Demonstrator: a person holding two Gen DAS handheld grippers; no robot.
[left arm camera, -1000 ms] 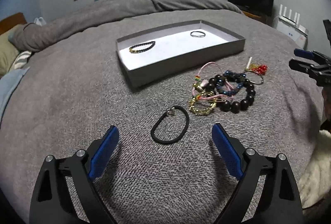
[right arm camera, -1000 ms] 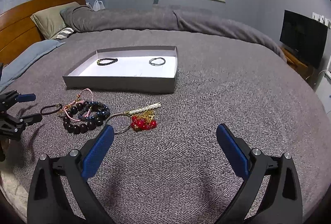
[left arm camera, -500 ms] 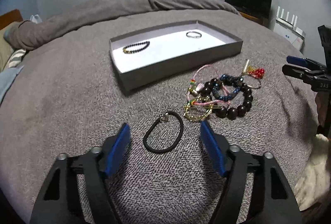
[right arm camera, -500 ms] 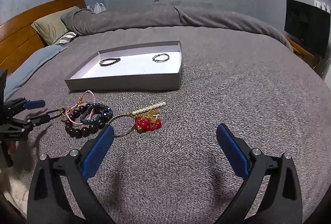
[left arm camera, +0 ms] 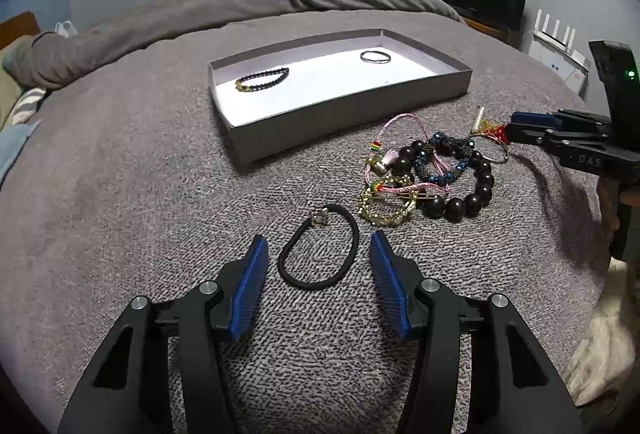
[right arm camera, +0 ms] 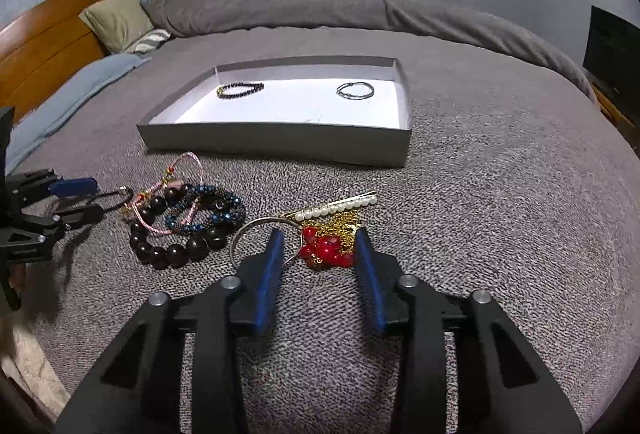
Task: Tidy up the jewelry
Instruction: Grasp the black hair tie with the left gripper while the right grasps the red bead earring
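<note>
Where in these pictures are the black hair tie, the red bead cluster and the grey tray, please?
black hair tie point(left arm camera: 347, 261), left wrist view, right side of loop
red bead cluster point(right arm camera: 325, 249), right wrist view, centre beads
grey tray point(right arm camera: 276, 138), right wrist view, front wall

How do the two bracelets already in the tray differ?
The beaded bracelet is a string of small dark beads with a gold-coloured section at one end; the thin bracelet is a slim grey band with no visible beads. In the right wrist view the beaded one lies toward the left of the tray, the thin one toward the right. Both lie flat on the white floor, apart, near the far wall.
</note>
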